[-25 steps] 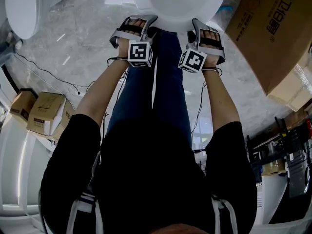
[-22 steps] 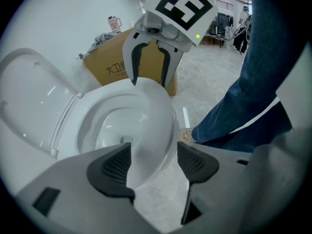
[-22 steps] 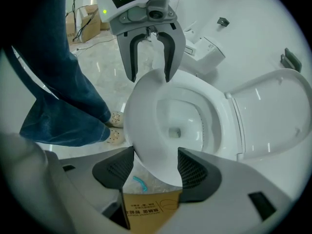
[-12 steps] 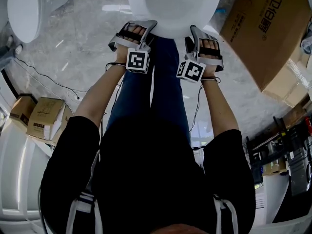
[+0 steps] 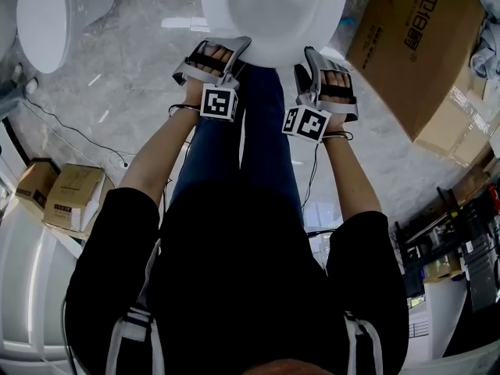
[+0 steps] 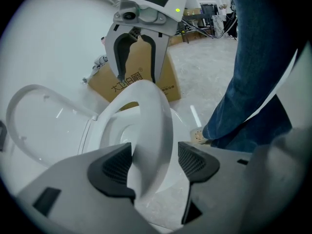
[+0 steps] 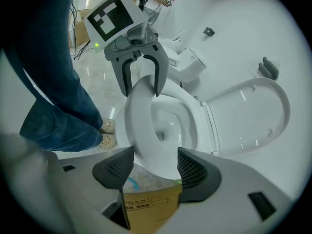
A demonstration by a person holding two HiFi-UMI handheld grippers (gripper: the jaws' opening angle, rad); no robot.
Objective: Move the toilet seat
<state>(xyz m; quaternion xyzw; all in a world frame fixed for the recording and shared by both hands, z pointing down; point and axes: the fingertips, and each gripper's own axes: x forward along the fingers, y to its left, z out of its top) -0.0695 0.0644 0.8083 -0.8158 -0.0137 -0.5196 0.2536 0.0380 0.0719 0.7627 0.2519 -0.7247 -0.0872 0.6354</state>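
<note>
Toilet seat point(image 5: 275, 51): far end off-frame

The toilet seat point(image 7: 146, 130) is tilting up over the bowl point(image 7: 187, 126) ahead of my legs point(image 5: 242, 147), lid point(image 7: 248, 116) lying open behind. A cardboard box point(image 5: 422, 45) is sitting right of it, another toilet point(image 5: 47, 18) left, small boxes point(image 5: 74, 198) lying beside my left arm.

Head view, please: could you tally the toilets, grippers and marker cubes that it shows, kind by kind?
Toilets: 2, the near toilet and the far toilet
Grippers: 2, the left gripper and the right gripper
Marker cubes: 2
Total: 6
</note>
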